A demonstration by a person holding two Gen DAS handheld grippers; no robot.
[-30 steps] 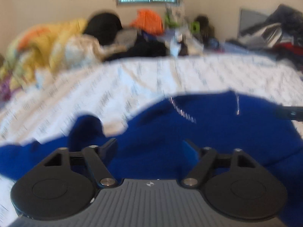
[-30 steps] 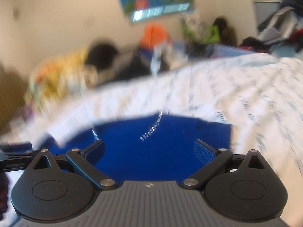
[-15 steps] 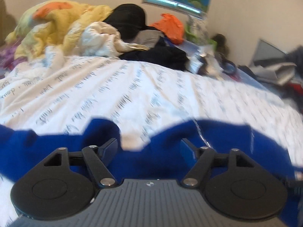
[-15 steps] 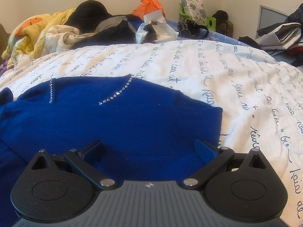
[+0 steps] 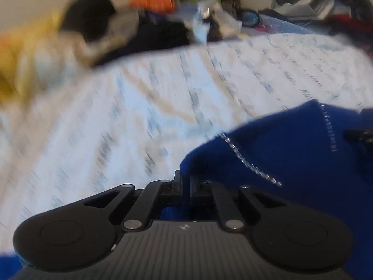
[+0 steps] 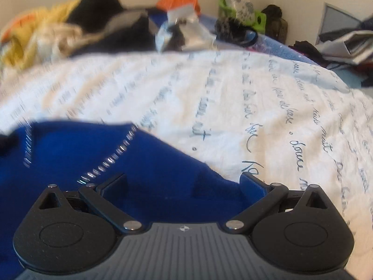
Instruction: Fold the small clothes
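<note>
The left gripper (image 5: 185,186) has just closed, clamping the blue garment (image 5: 291,154) edge. The right gripper (image 6: 184,182) stands open over the garment on the bed (image 6: 233,98).

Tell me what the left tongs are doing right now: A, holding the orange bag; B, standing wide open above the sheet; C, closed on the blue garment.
C: the left tongs have just closed, pinching an edge of the blue garment.

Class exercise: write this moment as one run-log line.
left gripper: just closed, shut on blue garment edge | right gripper: open over the garment | surface: white sheet
</note>
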